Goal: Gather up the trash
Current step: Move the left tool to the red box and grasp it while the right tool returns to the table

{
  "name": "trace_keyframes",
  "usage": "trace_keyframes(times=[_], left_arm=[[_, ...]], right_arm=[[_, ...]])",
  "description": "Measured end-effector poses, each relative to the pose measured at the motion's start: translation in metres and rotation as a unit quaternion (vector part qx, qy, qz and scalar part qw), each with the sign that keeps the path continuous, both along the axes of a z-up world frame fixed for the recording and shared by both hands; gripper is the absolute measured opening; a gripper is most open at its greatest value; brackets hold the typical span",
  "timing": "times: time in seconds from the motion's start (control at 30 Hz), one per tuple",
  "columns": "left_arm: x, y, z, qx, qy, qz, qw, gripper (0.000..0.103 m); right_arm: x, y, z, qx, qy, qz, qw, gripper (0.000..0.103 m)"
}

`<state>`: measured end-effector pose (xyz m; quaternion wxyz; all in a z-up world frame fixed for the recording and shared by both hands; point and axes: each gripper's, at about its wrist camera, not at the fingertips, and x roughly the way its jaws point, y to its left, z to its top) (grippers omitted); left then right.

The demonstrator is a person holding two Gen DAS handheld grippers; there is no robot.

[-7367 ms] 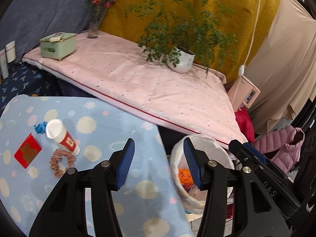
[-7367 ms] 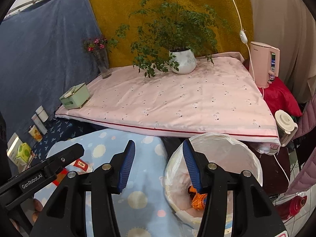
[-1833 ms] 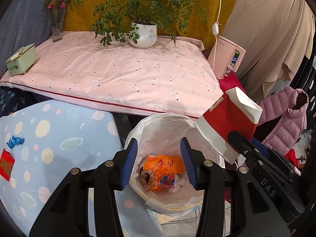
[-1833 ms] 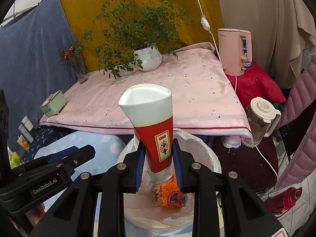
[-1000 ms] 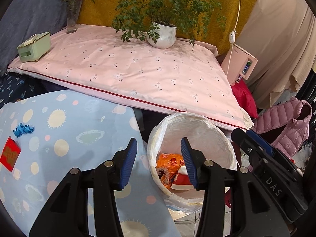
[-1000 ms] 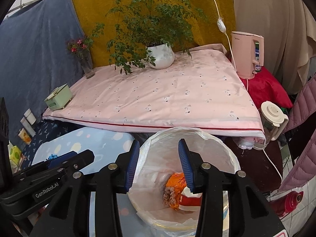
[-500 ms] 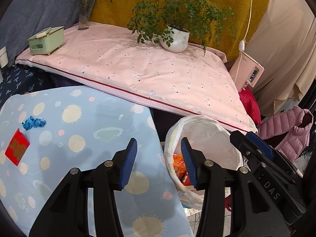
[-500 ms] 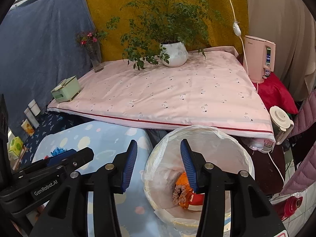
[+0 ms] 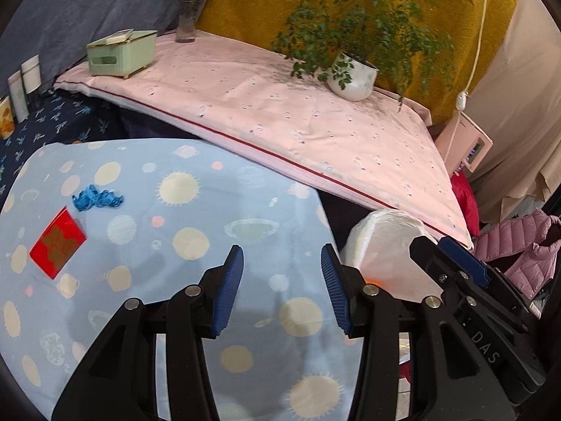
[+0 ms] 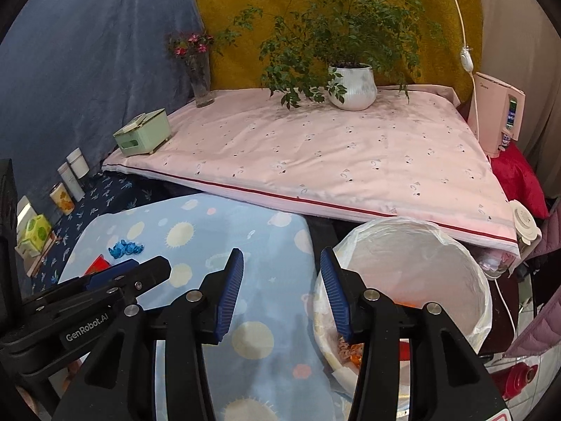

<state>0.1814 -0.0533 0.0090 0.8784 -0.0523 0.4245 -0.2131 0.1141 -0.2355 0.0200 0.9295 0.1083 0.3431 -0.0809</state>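
Observation:
A white-lined trash bin (image 10: 438, 245) stands at the right of a light blue patterned table (image 9: 196, 231), with orange and red trash (image 10: 350, 352) inside; it also shows in the left wrist view (image 9: 385, 242). A red packet (image 9: 58, 242) and a blue crumpled scrap (image 9: 96, 200) lie on the table's left part; the scrap shows in the right wrist view (image 10: 124, 248). My left gripper (image 9: 282, 287) is open and empty over the table. My right gripper (image 10: 280, 287) is open and empty, straddling the table's right edge and the bin rim.
A pink-covered surface (image 10: 315, 151) lies behind, with a potted plant (image 10: 352, 86), a green box (image 10: 143, 137) and a flower vase (image 10: 201, 84). A pink appliance (image 10: 498, 115) and a pink jacket (image 9: 519, 249) are at the right. Tins (image 10: 63, 198) stand at the left.
The right gripper dropped the red-and-white cup into the bin and opened. Both grippers have since swung left, away from the bin and toward the blue table.

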Motion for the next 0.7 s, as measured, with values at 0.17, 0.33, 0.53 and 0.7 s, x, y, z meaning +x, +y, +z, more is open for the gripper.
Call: trace_keyframes(times=[0.17, 0.33, 0.53, 0.7], left_arm=[[0.009, 0.032, -0.006, 0.0, 0.004, 0.026, 0.9997, 0.044], [0.018, 0.069, -0.014, 0.011, 0.005, 0.055, 0.9984, 0.044], [0.03, 0.121, -0.027, 0.037, 0.005, 0.09, 0.9952, 0.05], [0.041, 0.164, -0.038, 0.063, 0.002, 0.11, 0.9919, 0.052]], right_arm=[[0.012, 0.026, -0.003, 0.0, 0.005, 0.021, 1.0, 0.045], [0.025, 0.054, -0.004, -0.001, 0.009, 0.044, 0.999, 0.045], [0.04, 0.088, -0.01, 0.0, 0.019, 0.072, 0.997, 0.045], [0.054, 0.117, -0.019, -0.002, 0.031, 0.096, 0.995, 0.045]])
